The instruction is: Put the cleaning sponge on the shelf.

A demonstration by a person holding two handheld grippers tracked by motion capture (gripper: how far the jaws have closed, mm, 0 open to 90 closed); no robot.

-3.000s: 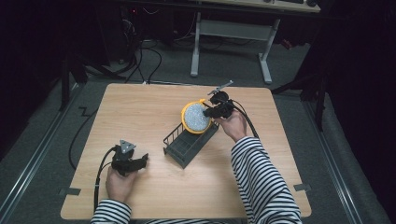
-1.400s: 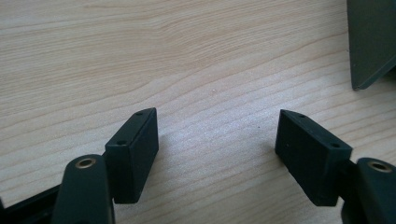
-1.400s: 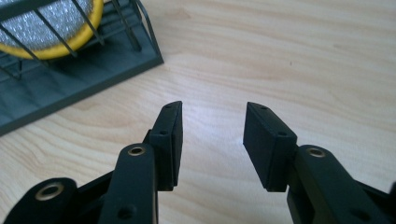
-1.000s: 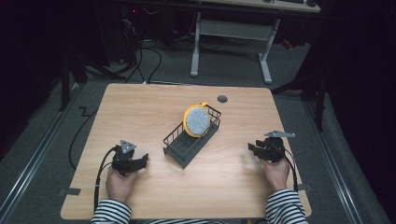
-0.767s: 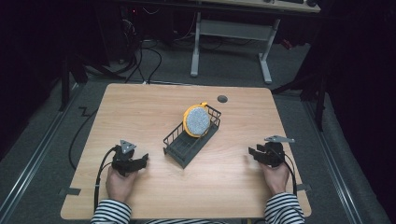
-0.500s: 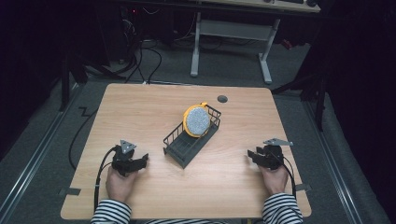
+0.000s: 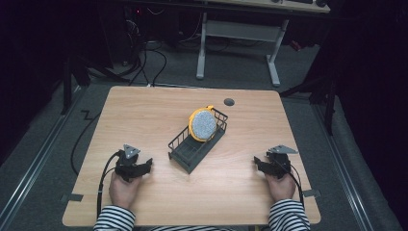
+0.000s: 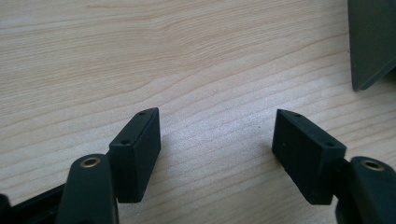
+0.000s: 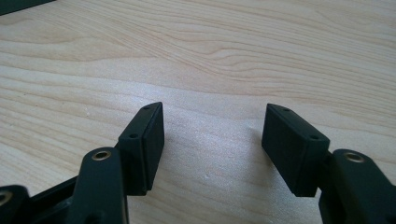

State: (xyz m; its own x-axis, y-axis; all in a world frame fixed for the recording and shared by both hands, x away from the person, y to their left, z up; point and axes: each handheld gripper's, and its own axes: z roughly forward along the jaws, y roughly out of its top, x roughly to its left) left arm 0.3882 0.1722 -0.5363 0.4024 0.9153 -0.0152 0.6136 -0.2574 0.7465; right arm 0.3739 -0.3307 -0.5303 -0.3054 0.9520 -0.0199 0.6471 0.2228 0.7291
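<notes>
Both your grippers rest on the table [image 7: 144, 110], jaws wide, empty: left gripper [image 7: 148, 163], right gripper [image 7: 256, 162] just opened. Yellow-rimmed plate [image 7: 203, 124] stands upright in dark rack [image 7: 192, 149], mid-table, between them.

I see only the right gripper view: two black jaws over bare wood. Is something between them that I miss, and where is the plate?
Observer: Nothing is between them. The right gripper rests open near the table's right edge; its jaws have just been opening.
Operator: And the plate?
Observer: The yellow-rimmed plate stands on edge in the far end of the black wire rack, at the table's middle.
Operator: Is the other gripper busy?
Observer: No. The left gripper rests open at the near left, holding nothing, its jaws toward the rack.
</notes>
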